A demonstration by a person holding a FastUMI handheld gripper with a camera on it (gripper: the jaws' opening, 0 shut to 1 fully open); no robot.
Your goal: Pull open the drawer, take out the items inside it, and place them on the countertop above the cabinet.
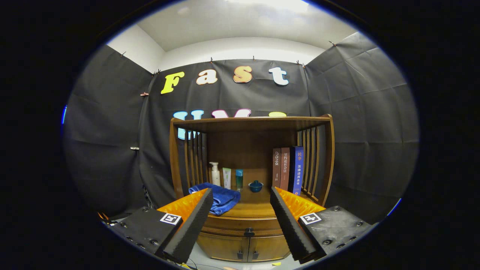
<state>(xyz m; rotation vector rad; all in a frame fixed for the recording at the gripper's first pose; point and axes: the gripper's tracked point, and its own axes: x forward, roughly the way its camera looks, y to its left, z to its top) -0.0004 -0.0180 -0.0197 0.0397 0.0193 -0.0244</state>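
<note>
A wooden cabinet [247, 221] stands ahead against the booth wall, with a shelf frame over its countertop [251, 208]. Its drawer [240, 225] sits shut below the countertop, with a small dark knob [249, 232] at its middle. My gripper [240, 210] is open, fingers spread wide, held back from the cabinet with the drawer front and knob seen between them. Nothing is between the fingers. The inside of the drawer is hidden.
On the countertop lie a blue towel [221, 198] at the left, a pump bottle [215, 174], a white tube [227, 177], a teal bottle [239, 179], a small lidded teal pot [255, 186] and three upright books [288, 169] at the right. Two lower doors [245, 248] sit under the drawer.
</note>
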